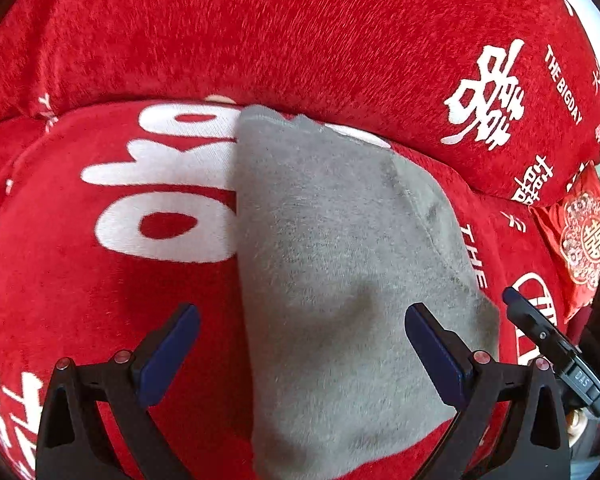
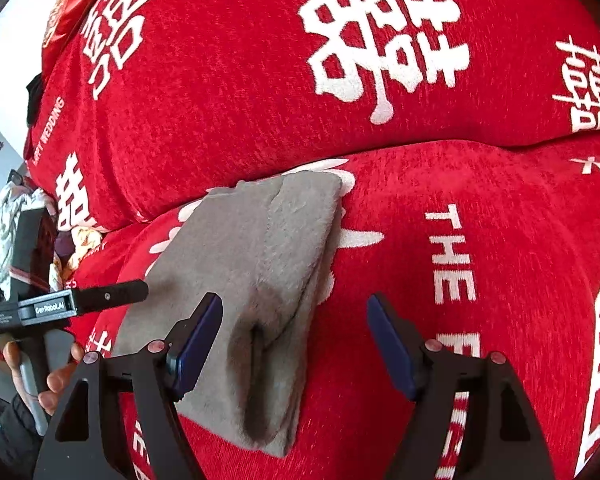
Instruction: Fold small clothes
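A small grey fleece garment (image 1: pixel 340 260) lies folded on the red seat cushion (image 1: pixel 80 280); it also shows in the right wrist view (image 2: pixel 256 264). My left gripper (image 1: pixel 302 326) is open and empty, just above the garment's near left edge. My right gripper (image 2: pixel 294 316) is open and empty, over the garment's near right edge. The right gripper's finger (image 1: pixel 534 320) shows at the right in the left wrist view, and the left gripper (image 2: pixel 76 304) with the hand holding it shows at the left in the right wrist view.
A red back cushion with white characters (image 1: pixel 300 40) rises behind the seat, also in the right wrist view (image 2: pixel 260 80). A small red embroidered cushion (image 1: pixel 584 240) lies at the right. Crumpled clothes (image 2: pixel 4 232) lie off the seat's left end.
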A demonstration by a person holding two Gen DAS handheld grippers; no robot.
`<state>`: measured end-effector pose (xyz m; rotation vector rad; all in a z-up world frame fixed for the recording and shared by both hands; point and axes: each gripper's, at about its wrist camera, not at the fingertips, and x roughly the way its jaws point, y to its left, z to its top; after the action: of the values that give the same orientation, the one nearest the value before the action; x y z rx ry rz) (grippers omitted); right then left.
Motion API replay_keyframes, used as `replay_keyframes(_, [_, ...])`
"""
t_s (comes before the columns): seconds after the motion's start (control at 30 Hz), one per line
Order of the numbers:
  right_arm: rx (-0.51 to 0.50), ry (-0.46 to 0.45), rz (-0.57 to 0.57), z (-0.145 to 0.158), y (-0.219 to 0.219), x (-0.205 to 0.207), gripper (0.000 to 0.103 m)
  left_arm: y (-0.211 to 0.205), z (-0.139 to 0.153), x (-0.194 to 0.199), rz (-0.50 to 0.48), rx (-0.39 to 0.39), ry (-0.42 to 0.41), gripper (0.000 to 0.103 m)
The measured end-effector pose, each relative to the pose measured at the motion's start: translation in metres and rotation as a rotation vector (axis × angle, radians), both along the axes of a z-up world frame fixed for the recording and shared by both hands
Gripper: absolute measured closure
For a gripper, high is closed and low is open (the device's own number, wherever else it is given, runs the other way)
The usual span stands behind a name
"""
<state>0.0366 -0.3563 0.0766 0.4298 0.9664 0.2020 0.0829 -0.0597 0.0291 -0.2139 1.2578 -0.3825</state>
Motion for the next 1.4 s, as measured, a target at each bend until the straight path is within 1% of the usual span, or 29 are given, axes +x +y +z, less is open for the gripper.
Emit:
replay_keyframes(0.1, [0.075,0.049,-0.022,-0.015,-0.007,0.016,0.025,-0.003,-0.011,0.009,-0.01,-0.021,0.035,0.001])
replay_keyframes(0.17, [0.11,0.082,-0.016,-0.024,-0.007,0.024,0.025,-0.006,-0.019,0.013,-0.022,-0.008,0.06,0.001])
replay_keyframes(0.23, [0.155,0.121,0.025,-0.036,0.001,0.031,0.025,-0.009,-0.027,0.015,-0.043,-0.007,0.078,0.001])
replay_keyframes(0.3, [0.176,0.152,0.062,-0.045,0.01,0.035,0.025,-0.014,-0.037,0.013,-0.081,-0.023,0.104,0.001])
replay_keyframes(0.33, [0.187,0.173,0.082,-0.052,0.017,0.036,0.025,-0.016,-0.041,0.011,-0.097,-0.029,0.109,0.001])
replay_keyframes(0.37, [0.196,0.187,0.102,-0.058,0.023,0.037,0.025,-0.016,-0.041,0.009,-0.104,-0.026,0.09,0.001])
replay_keyframes(0.43, [0.155,0.142,0.12,-0.057,0.035,0.035,0.025,-0.017,-0.04,0.008,-0.114,-0.027,0.077,0.001])
replay_keyframes(0.5, [0.132,0.138,0.139,-0.057,0.045,0.037,0.025,-0.019,-0.041,0.01,-0.118,-0.028,0.077,0.001])
replay_keyframes(0.53, [0.123,0.139,0.147,-0.057,0.049,0.038,0.027,-0.02,-0.041,0.01,-0.123,-0.02,0.071,0.001])
replay_keyframes(0.57, [0.105,0.137,0.154,-0.057,0.053,0.039,0.031,-0.022,-0.04,0.011,-0.128,-0.012,0.064,0.003])
replay_keyframes(0.6, [0.099,0.135,0.16,-0.056,0.054,0.04,0.037,-0.024,-0.04,0.01,-0.135,-0.01,0.054,0.009])
replay_keyframes(0.63, [0.104,0.136,0.165,-0.057,0.055,0.041,0.041,-0.025,-0.038,0.01,-0.142,-0.004,0.045,0.01])
replay_keyframes(0.7, [0.115,0.131,0.165,-0.056,0.054,0.042,0.051,-0.027,-0.036,0.009,-0.139,0.005,0.028,0.018])
replay_keyframes(0.73, [0.107,0.125,0.168,-0.055,0.055,0.042,0.053,-0.028,-0.034,0.008,-0.141,0.007,0.017,0.02])
replay_keyframes(0.8, [0.077,0.111,0.177,-0.05,0.058,0.042,0.058,-0.031,-0.029,0.006,-0.147,0.024,-0.012,0.031])
replay_keyframes(0.9, [0.02,0.094,0.184,-0.042,0.067,0.041,0.061,-0.036,-0.02,0.001,-0.166,0.064,-0.057,0.042])
replay_keyframes(1.0, [-0.032,0.075,0.186,-0.035,0.075,0.04,0.062,-0.041,-0.015,-0.002,-0.172,0.093,-0.086,0.049])
replay_keyframes(1.2, [-0.1,0.043,0.19,-0.023,0.083,0.034,0.063,-0.043,-0.008,-0.004,-0.174,0.11,-0.11,0.057])
replay_keyframes(1.4, [-0.123,0.011,0.198,-0.011,0.09,0.027,0.064,-0.042,-0.001,-0.01,-0.172,0.122,-0.129,0.06])
